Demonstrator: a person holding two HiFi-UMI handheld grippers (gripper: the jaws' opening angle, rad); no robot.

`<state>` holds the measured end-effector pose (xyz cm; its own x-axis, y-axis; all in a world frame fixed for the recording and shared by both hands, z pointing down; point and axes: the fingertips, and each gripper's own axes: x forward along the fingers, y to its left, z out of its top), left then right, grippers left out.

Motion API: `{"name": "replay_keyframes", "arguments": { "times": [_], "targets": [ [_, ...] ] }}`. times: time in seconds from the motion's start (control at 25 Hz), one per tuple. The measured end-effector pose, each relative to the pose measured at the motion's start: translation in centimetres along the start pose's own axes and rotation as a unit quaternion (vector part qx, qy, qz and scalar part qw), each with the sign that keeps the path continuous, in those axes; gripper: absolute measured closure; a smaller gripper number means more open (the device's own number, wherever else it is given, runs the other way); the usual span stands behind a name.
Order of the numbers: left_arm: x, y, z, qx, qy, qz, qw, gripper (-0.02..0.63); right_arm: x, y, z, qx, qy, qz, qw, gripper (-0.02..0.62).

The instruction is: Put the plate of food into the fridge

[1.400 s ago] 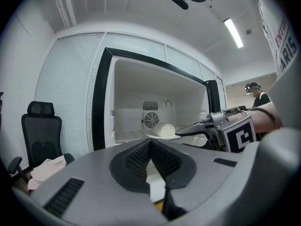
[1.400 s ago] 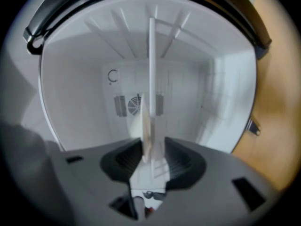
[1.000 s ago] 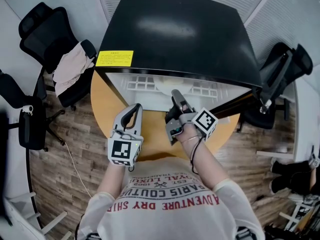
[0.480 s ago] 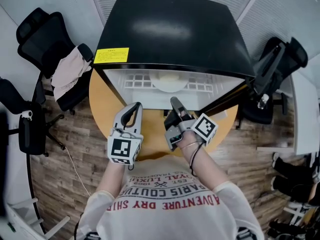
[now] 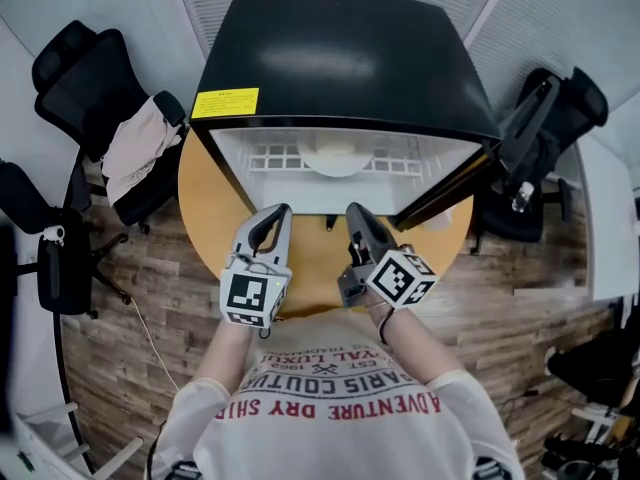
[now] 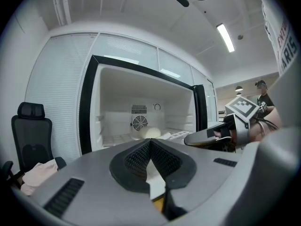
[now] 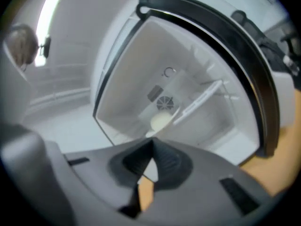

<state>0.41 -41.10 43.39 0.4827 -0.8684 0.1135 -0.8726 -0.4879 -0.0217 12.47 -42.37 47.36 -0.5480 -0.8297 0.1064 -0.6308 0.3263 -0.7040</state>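
Right gripper (image 5: pixel 354 212) has rolled and pulled back out of the fridge (image 5: pixel 340 58), jaws just snapped shut on nothing, left gripper (image 5: pixel 281 213) right beside it also closed and empty, and the plate (image 5: pixel 335 156) of food sits inside on the shelf (image 5: pixel 280 156).

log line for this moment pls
plate: on fridge shelf | door: open | left gripper: shut, empty | right gripper: just closed, empty
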Motion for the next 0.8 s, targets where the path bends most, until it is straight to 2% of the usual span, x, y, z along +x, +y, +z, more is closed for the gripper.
{"name": "replay_keyframes", "arguments": {
  "times": [0.08, 0.16, 0.32, 0.52, 0.8],
  "targets": [
    [0.0, -0.1, 0.0, 0.000, 0.000, -0.002, 1.0000, 0.572, -0.4, 0.6, 0.3, -0.101, -0.001, -0.005, 0.995, 0.568],
    [0.0, -0.2, 0.0, 0.000, -0.001, -0.003, 1.0000, 0.572, -0.8, 1.3, 0.7, -0.180, -0.006, -0.005, 0.984, 0.568],
    [0.1, -0.4, 0.1, 0.000, -0.002, -0.005, 1.0000, 0.572, -1.2, 2.3, 1.3, -0.265, -0.014, -0.003, 0.964, 0.568],
    [0.3, -0.6, 0.2, 0.001, -0.004, -0.010, 0.9999, 0.572, -1.4, 2.7, 1.1, -0.312, -0.008, -0.002, 0.950, 0.568],
    [0.4, -0.3, 0.1, -0.001, -0.004, -0.008, 1.0000, 0.572, -1.1, 2.8, 1.1, -0.327, -0.002, -0.002, 0.945, 0.568]
  ]
}}
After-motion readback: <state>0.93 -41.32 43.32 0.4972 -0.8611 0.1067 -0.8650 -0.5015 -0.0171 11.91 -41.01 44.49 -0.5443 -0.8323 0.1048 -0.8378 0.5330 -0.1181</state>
